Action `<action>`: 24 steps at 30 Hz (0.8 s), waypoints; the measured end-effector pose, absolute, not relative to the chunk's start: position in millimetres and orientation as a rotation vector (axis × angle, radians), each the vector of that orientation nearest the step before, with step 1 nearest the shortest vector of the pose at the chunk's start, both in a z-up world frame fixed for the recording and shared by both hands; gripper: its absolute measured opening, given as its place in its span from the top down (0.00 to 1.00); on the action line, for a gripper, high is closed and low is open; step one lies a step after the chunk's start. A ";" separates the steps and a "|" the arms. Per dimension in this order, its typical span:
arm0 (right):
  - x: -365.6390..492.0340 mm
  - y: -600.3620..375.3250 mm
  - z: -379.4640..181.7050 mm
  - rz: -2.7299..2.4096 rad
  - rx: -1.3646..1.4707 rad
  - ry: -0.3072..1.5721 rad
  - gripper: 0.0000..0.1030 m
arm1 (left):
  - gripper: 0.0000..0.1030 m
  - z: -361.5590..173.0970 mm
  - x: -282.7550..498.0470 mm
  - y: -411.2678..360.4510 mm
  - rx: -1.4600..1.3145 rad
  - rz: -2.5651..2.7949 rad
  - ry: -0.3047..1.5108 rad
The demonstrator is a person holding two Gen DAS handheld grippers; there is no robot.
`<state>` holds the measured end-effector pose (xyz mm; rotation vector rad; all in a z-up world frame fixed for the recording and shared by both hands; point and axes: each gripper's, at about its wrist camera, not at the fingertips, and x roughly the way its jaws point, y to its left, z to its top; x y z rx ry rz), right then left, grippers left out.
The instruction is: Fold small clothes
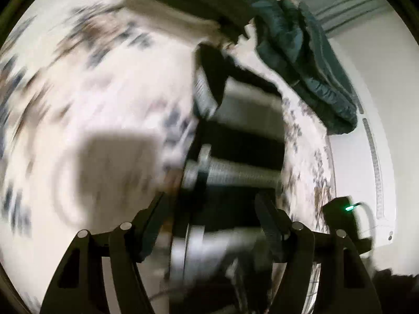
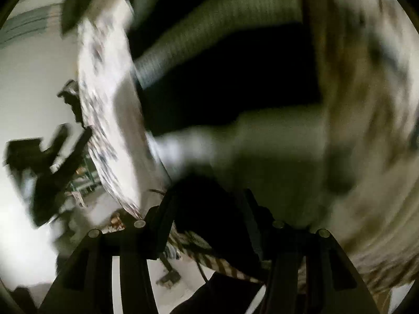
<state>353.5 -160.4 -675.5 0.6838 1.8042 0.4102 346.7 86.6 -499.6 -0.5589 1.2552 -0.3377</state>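
While motion blur is smearing most of the left wrist view, a black garment with pale grey ribbed bands [image 1: 235, 141] is showing up right in front of the left tool [image 1: 214, 209], running from about six o'clock up toward twelve. Its long axis is lying roughly along the tool's forward line, and its cloth is filling the space between the two dark fingers [image 1: 267, 214]. Whether the tool is pinching it or merely sitting around it, the blur is not letting anyone tell, nor how wide the tool is standing. A white patterned bedsheet [image 1: 86, 78] is spreading beneath, out toward nine and ten o'clock. A dark teal bundle of cloth [image 1: 301, 60] is lying at about one o'clock, apart from the garment. No container is appearing anywhere.

Turning to the right wrist view, the same black garment [image 2: 235, 83] is taking up the middle and upper frame, with a ribbed grey band [image 2: 217, 34] slanting toward twelve o'clock and a paler band crossing at centre. It is reaching down to the right tool [image 2: 209, 209], where dark fabric is hiding the fingertips, so the grip and opening cannot be read. The left tool [image 2: 52, 162] is appearing as a dark blurred shape at eight o'clock. Both tools seem about equally close to the garment, one at each side, which suggests it is being carried or spread for a fold.
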 end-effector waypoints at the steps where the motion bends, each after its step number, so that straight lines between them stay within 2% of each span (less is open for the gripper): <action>1: 339.2 -150.3 -682.8 0.424 0.679 1.814 0.49 | 0.35 -498.8 330.2 89.8 -0.568 -0.318 1.268; 7: 241.8 -63.3 -679.8 0.671 0.579 1.873 0.49 | 0.35 -496.7 240.6 110.0 -0.641 -0.163 1.320; 11: 192.3 -38.2 -669.3 0.801 0.505 1.933 0.49 | 0.35 -501.2 213.9 108.5 -0.679 -0.131 1.340; 17: 190.2 -101.7 -658.5 0.604 0.579 1.840 0.49 | 0.35 -536.0 201.8 74.7 -0.681 -0.188 1.413; 21: 190.7 -194.7 -654.3 0.268 0.724 1.697 0.49 | 0.38 -564.0 200.4 50.5 -0.620 -0.203 1.462; 22: 191.9 -207.0 -659.3 0.210 0.759 1.684 0.49 | 0.60 -565.9 198.3 46.1 -0.608 -0.200 1.446; 24: 196.4 -231.7 -675.9 0.119 0.874 1.677 0.49 | 0.94 -565.5 193.6 41.4 -0.597 -0.196 1.418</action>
